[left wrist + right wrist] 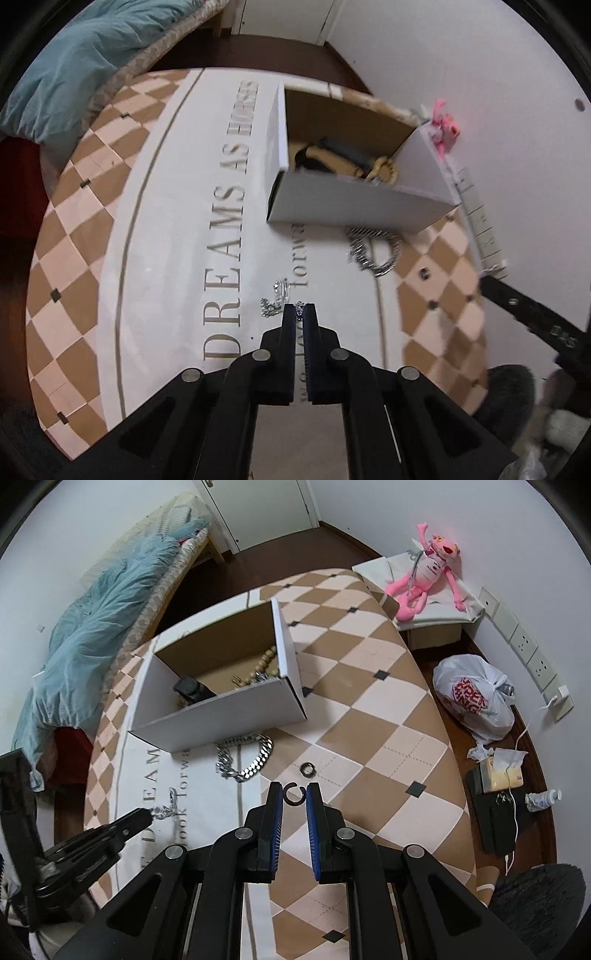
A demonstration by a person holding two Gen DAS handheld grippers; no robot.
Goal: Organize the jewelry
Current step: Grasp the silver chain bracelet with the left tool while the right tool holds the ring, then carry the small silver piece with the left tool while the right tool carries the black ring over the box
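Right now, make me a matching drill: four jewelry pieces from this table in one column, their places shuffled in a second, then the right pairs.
Things
1. thin silver chain
2. chunky silver chain
3. open black ring
4. wooden bead string

Places
A. inside the white box
B. between the right gripper jaws
C. pinched in the left gripper
D. on the cloth just in front of the box

Pairs: 1-C, 2-D, 3-B, 4-A

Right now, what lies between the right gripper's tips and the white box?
In the right wrist view, the right gripper brackets a dark C-shaped ring. Beyond it lie a small dark ring and the silver chain bracelet, then the white box.
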